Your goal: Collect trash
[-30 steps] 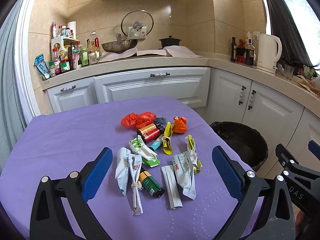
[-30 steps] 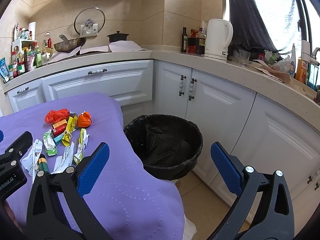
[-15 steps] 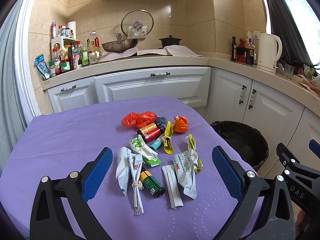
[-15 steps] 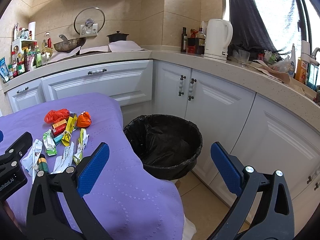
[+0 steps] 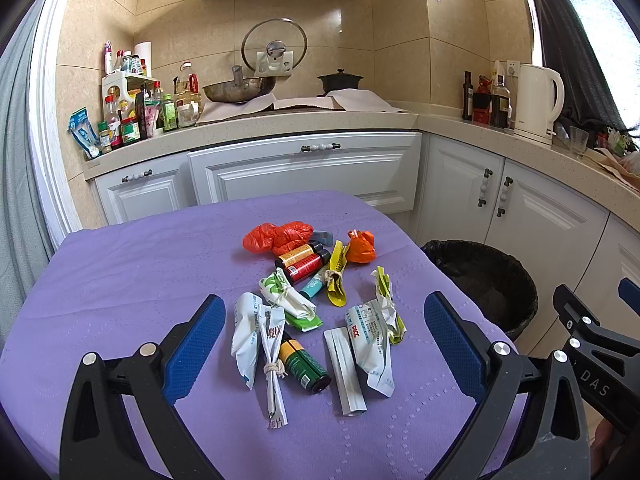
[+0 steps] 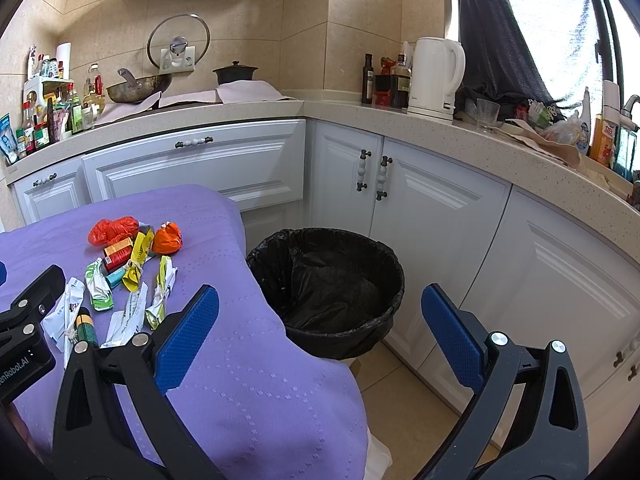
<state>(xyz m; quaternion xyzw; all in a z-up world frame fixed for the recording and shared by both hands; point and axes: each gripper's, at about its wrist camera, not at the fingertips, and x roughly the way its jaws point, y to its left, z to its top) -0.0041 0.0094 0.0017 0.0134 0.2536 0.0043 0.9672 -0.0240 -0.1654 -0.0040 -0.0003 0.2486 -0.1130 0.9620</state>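
Kitchen corner, a purple-covered worktop [image 5: 120, 280] carrying scattered trash [image 5: 316, 304].
The left gripper [image 5: 320, 336] is hovering over the pile, jaws wide apart; the right gripper [image 6: 320, 328] is gaping empty towards the black-lined bin [image 6: 332, 280] beside the worktop.

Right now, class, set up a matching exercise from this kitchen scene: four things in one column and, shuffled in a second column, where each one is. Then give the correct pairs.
Things:
1. green bottle
2. bin
3. kettle
4. glass lid

Places:
A. on the counter near the window
B. hung on the tiled wall above the wok
C. lying on the purple tablecloth among wrappers
D. on the floor beside the table

Pairs: 1-C, 2-D, 3-A, 4-B
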